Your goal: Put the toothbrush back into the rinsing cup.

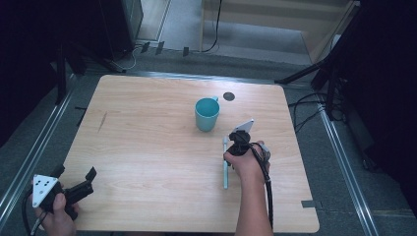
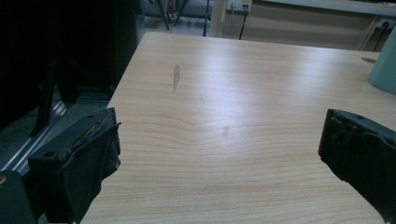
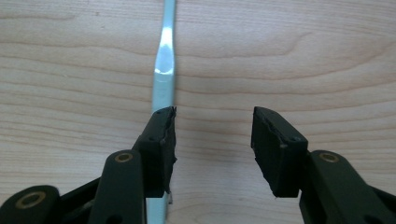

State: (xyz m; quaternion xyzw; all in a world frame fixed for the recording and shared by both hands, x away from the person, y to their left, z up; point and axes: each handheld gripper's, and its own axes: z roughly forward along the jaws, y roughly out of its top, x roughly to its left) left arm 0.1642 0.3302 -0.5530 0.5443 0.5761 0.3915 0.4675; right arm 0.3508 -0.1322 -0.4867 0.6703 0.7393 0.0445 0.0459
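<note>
So the thing being worked on here is a long, thin, pale blue plastic stick point(image 1: 225, 167), looks like a toothbrush handle but I can't make out a head. It lies flat on the table, long axis running away from the person, its far end pointing toward a teal ceramic mug point(image 1: 206, 113) that stands well apart from it further up the table.

The right gripper point(image 3: 214, 126) hangs directly over it, pointing down. In the right gripper view the jaws stand partly apart with nothing pinched between them, and here's the catch: the stick runs under the left jaw rather than through the gap. So it's off to one side of centre, parallel to the jaw faces. My guess is the gripper needs to slide sideways a touch so the stick ends up between the pads before closing.

The left gripper point(image 1: 78, 189) sits way off at the near left corner, jaws wide apart and holding nothing, so the right hand is clearly the nearer one.

Surface is a light wooden tabletop point(image 1: 147, 147) with a small dark round disc point(image 1: 228, 96) near the far edge. Around it is grey floor, metal rails and some cables.
</note>
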